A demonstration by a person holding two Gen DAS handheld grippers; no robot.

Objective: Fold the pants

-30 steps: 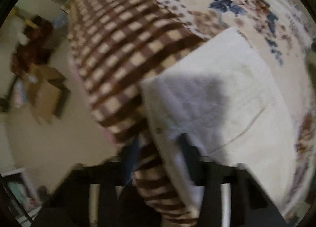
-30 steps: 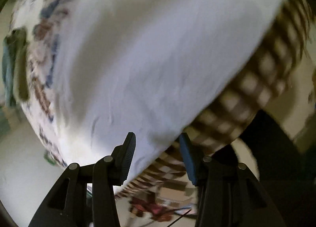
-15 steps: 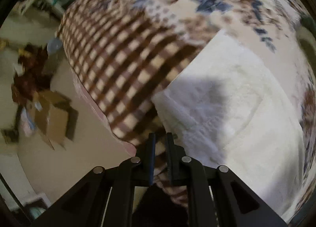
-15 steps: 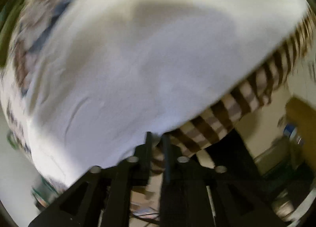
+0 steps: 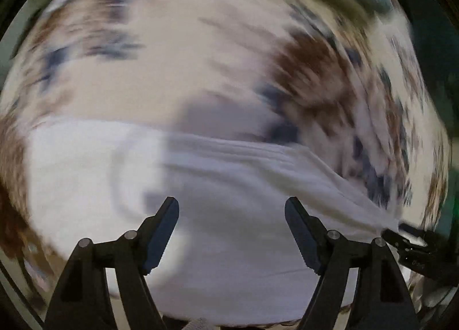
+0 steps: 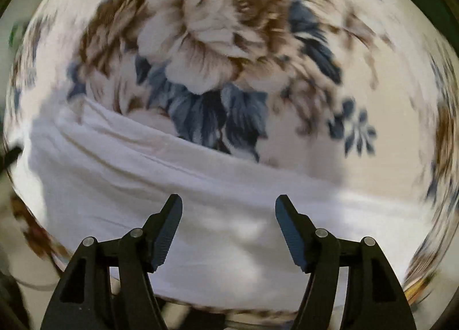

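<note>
Left matte-black two-finger gripper (image 5: 231, 209), seen along its own fingers: two wedge-shaped fingers (image 5: 160, 236) tapering to blunt tips, their inner faces ribbed with fine ridges and tinted dark blue. Each finger joins an angular black linkage — two flat arms per side, cut with a long triangular window. Round silver pivot pins (image 5: 130, 234), two per side, mark the joints.

Right matte-black two-finger gripper (image 6: 228, 206), same construction: wedge fingers (image 6: 165, 232) with ribbed dark-blue inner pads, black windowed link arms, and silver pivot pins (image 6: 321, 233) — two on each side. Edges are sharp here; surfaces show no lettering that can be read.
</note>
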